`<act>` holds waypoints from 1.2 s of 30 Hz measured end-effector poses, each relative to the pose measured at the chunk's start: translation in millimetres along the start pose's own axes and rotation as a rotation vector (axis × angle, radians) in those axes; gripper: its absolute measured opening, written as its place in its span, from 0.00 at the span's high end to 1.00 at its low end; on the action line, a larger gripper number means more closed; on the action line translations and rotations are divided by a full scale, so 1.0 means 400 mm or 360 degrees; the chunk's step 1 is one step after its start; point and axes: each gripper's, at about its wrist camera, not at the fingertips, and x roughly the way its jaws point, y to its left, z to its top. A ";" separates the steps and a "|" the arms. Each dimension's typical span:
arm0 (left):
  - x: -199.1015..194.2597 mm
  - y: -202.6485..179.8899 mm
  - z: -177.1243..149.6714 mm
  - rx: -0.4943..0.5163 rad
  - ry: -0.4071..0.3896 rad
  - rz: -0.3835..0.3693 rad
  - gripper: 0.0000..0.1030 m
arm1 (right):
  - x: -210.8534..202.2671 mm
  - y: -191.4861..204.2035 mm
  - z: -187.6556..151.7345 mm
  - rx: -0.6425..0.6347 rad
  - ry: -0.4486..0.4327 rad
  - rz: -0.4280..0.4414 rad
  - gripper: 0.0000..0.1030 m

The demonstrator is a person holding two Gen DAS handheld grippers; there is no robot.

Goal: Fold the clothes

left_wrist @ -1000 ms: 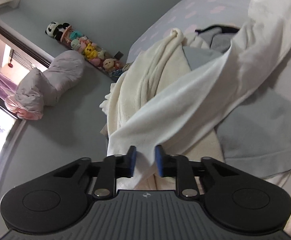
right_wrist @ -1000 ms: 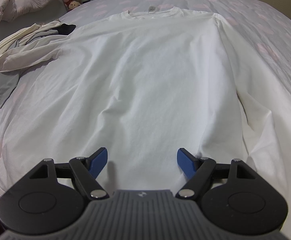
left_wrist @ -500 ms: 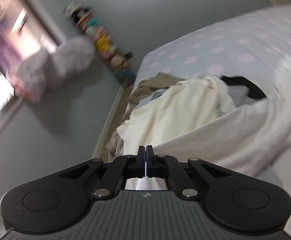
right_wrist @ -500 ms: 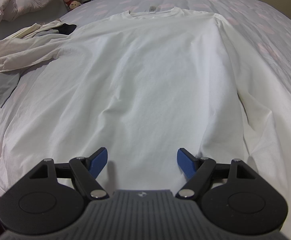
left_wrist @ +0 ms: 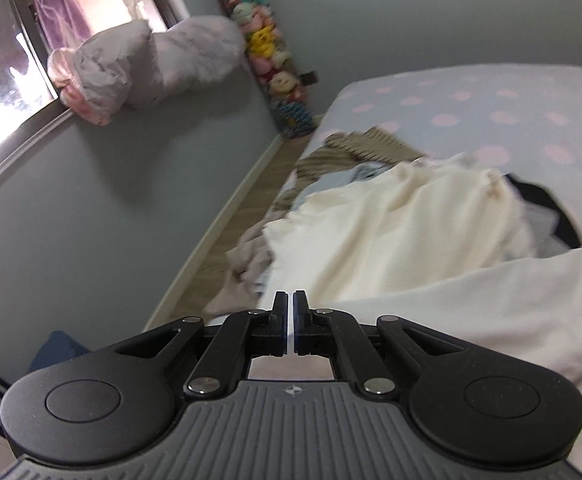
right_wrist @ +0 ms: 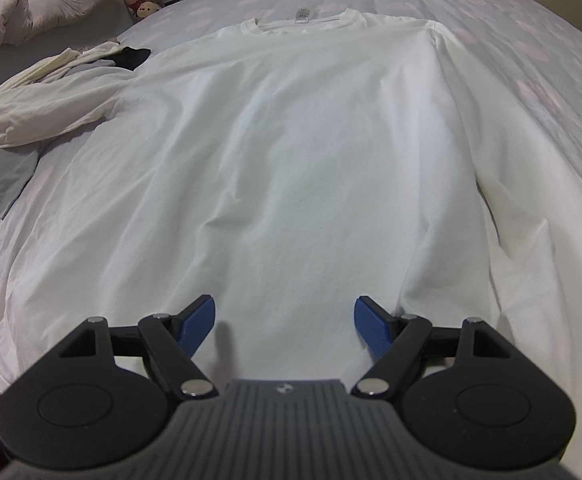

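Right gripper (right_wrist: 284, 322) first: blue ribbed pads spread wide, nothing between them, hanging just over the near hem of the white long-sleeved shirt (right_wrist: 311, 160). The shirt lies flat, front down, on the bed (right_wrist: 531, 60), hem towards me and collar far away. It's smooth matte cotton with soft shallow creases fanning out from the middle. Its right-hand sleeve (right_wrist: 531, 240) runs straight down beside the body.

Over to the left gripper (left_wrist: 290, 320): the jaws are easing apart, just a thin slit showing, and pale cloth sits in that slit, so I read it as pinching the other sleeve (left_wrist: 471, 312), which stretches off to the right as a broad, slightly rumpled band.

Just past that sleeve there's a heap of loose laundry at the bed's edge: a cream garment (left_wrist: 391, 232), thick and softly folded, a grey piece (right_wrist: 7, 180) lying flat, something black (right_wrist: 131, 56) and a brownish ribbed knit (left_wrist: 371, 146).

Further up, the shirt's round neckband with a small white label (right_wrist: 302, 14), on a bedsheet of pale lilac dotted with pink blobs.

At the far wall, a puffy crumpled pillow (left_wrist: 151, 60) on the window ledge and a column of stacked plush toys (left_wrist: 267, 48)
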 end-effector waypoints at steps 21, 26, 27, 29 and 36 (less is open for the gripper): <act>-0.362 -0.523 -0.276 -0.0003 0.0096 -0.0911 0.59 | -0.362 -0.174 0.063 -0.0202 -0.0225 -0.0167 0.24; -0.374 -0.586 -0.345 -0.0023 0.0162 -0.0991 0.58 | -0.387 -0.339 0.055 -0.0053 -0.0045 -0.0372 0.26; -0.373 -0.590 -0.357 -0.0031 0.0176 -0.0996 0.58 | -0.385 -0.375 0.053 0.0019 -0.0014 -0.0373 0.27; -0.371 -0.600 -0.380 -0.0047 0.0204 -0.1004 0.58 | -0.376 -0.440 0.050 0.0182 0.0039 -0.0349 0.29; -0.373 -0.597 -0.421 -0.0063 0.0238 -0.0975 0.58 | -0.299 -0.535 0.025 0.0596 0.0248 -0.0119 0.37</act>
